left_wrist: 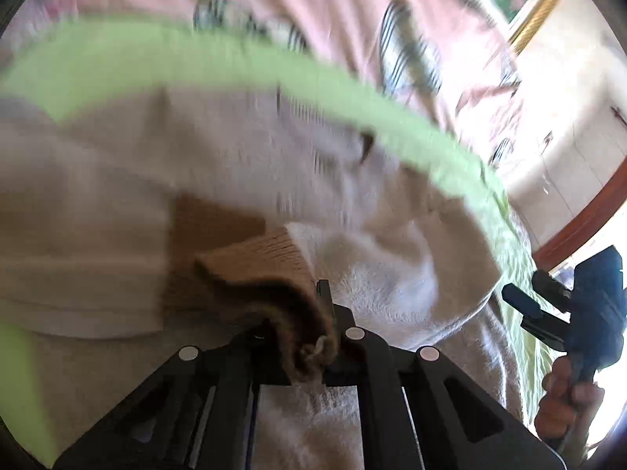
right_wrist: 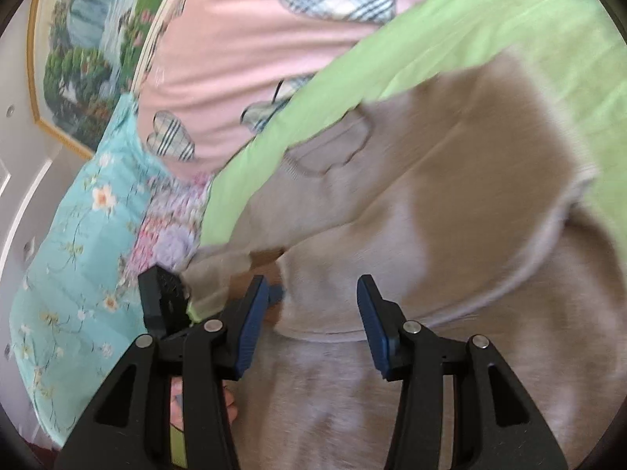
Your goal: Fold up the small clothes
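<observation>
On the bed, over a green sheet (right_wrist: pixel 450 35), a beige sweater (right_wrist: pixel 450 203) is lying spread out, its fabric blurred with motion in both views. Near the bottom of the left wrist view, the left hand-held gripper (left_wrist: pixel 309 337) is clenching a bunched brown ribbed cuff (left_wrist: pixel 274 274) of the sweater, the knit wadded up between its fingers. At the right edge of that view the right hand-held gripper (left_wrist: pixel 525 309) is showing, and a hand (left_wrist: pixel 564 399) is wrapping around its blue handle. From its own camera, the right hand-held gripper (right_wrist: pixel 309 313) is hanging released over the sweater, its blue pads (right_wrist: pixel 250 325) standing well apart with nothing between them. A heart-shaped patch (right_wrist: pixel 325 149) is sitting on the sweater's front. Behind the green sheet, a pink blanket (right_wrist: pixel 235 58) with plaid hearts is lying, and beside it a turquoise floral pillow (right_wrist: pixel 78 235). A framed landscape picture (right_wrist: pixel 86 51) is hanging on the wall. No lettering or brand mark is legible through the blur.
</observation>
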